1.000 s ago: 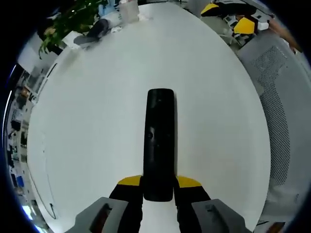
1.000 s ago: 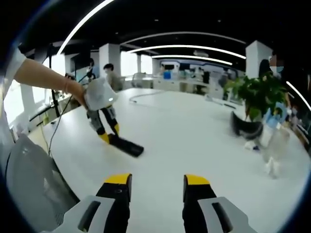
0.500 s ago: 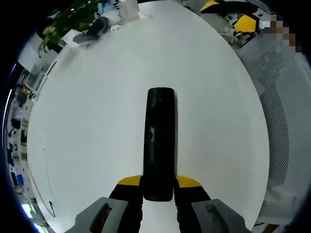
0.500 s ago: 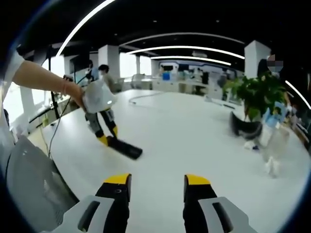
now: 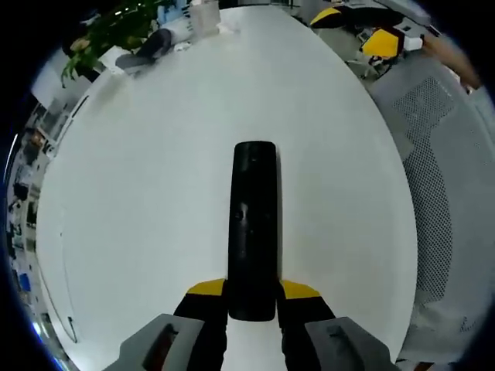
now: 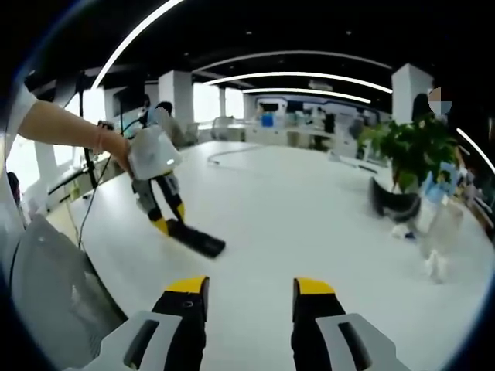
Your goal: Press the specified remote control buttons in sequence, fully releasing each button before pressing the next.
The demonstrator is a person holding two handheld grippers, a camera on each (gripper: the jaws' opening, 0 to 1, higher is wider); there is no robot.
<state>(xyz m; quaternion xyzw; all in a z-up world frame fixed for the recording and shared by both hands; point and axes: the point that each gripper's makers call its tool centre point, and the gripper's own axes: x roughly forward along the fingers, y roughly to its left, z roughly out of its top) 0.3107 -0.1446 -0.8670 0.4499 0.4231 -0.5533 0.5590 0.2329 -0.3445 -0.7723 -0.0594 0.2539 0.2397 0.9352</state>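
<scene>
While the left gripper [image 5: 252, 297] holds it, here is how things stand.

How it will handle: the remote control [image 5: 253, 228] looks light and hard, like a stick of plastic. It will not bend. Its top looks smooth and a bit shiny, so I think it could slide on the white table [image 5: 155, 178] if a push comes from the side.

Where to hold it: the near end is a good spot, one jaw on each long side. That leaves the whole top free for pressing.

How it looks: long, thin and black, with round corners. A small pale mark sits near the middle. The buttons are too dark to tell apart.

Where it is: it lies flat on the table. In the right gripper view the remote control [image 6: 197, 240] sits over to the left, near the table edge, well apart from the potted plant [image 6: 406, 158].

Left fingers: closed on the near end of the remote, one yellow tip on each side.

Right fingers: the right gripper [image 6: 251, 297] has its jaws apart with nothing between them. It is well back from the remote.

Next step, I think: bring the right gripper over and push straight down on a button, then lift fully off.
</scene>
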